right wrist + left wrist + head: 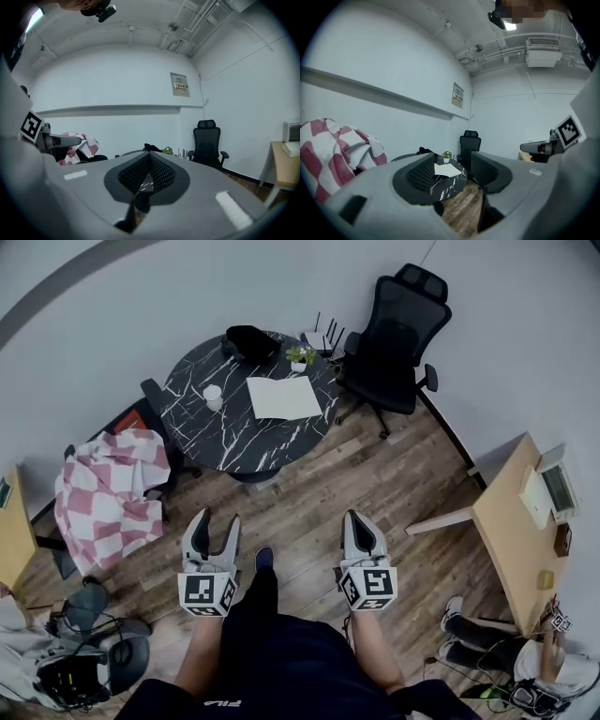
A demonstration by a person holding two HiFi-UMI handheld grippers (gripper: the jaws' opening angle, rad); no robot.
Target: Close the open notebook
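Observation:
The open white notebook lies flat on a round black marble table across the wooden floor, well ahead of both grippers. My left gripper is held out over the floor with its jaws open and nothing between them. In the left gripper view, the notebook shows far off in the gap of the gripper. My right gripper is beside it, shut and empty. In the right gripper view its pads meet and hide most of the table.
A black office chair stands right of the table. On the table are a white cup, a small potted plant and a black bundle. A pink checked cloth covers a seat at left. A wooden desk is at right.

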